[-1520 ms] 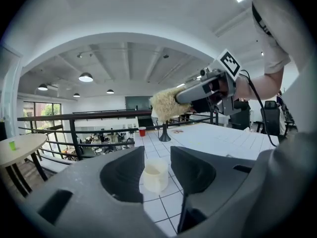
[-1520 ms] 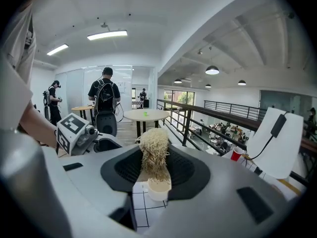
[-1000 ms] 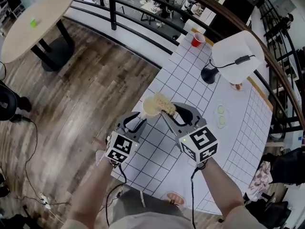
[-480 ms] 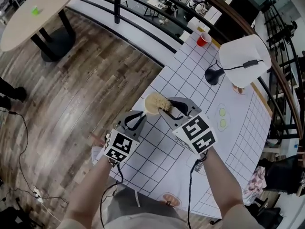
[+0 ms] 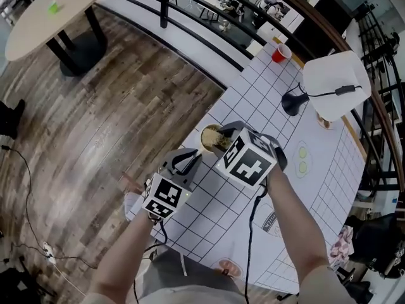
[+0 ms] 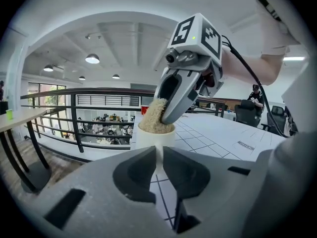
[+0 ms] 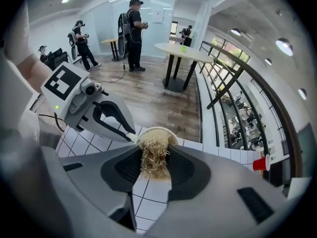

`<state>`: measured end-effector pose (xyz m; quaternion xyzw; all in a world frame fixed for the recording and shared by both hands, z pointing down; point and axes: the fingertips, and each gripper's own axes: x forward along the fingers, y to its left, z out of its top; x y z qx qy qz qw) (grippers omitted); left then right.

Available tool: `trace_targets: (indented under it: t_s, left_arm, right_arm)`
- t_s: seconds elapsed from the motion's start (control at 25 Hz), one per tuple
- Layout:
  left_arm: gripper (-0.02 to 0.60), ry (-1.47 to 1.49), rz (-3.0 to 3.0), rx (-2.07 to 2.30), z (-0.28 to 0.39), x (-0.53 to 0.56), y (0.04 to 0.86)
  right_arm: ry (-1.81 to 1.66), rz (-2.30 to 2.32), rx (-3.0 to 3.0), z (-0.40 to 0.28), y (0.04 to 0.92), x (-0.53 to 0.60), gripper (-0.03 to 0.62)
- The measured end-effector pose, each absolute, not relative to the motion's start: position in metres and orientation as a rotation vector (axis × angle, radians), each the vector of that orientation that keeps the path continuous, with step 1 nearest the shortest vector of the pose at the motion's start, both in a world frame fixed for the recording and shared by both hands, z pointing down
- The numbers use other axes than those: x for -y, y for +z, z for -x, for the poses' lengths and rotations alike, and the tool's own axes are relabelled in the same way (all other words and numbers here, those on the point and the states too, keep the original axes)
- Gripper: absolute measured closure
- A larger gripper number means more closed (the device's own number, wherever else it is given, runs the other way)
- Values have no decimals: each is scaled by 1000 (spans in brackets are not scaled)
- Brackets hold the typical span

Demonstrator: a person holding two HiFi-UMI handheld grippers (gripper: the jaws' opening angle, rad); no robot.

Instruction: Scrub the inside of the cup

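Gridded white table [image 5: 329, 189]: left gripper [image 6: 159, 155], just closed, pinches the cup [image 6: 153, 135]; right gripper [image 7: 154, 150] clamps a bristle brush [image 7: 153, 166] dipping inside.

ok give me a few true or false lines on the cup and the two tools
The left tool grips the white cup. True; its jaws have just closed on it.
The right tool is empty. False: it clamps a bristle brush that dips into the cup.
A red cup stands at the far end of the table. True.
The white cup is mid-table. False: it is by the table's edge.
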<state>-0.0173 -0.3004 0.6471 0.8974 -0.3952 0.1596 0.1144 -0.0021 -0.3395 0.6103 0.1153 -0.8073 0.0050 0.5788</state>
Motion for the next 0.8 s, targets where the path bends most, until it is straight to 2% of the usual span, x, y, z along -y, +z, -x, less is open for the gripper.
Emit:
trace_targets:
  t_s: [0.48,0.64,0.8]
  left_arm:
    - [528,424,-2625,1170,13,302,648]
    - [528,439,-2604,1147,12,299,651]
    - [528,437,-2617,1126,11,299,650]
  right_arm:
    - [136,-146,1826,8,654,344,477]
    - [250,-100,1889,5,637,338,476]
    - [103,-171,1895,7,609,340,474]
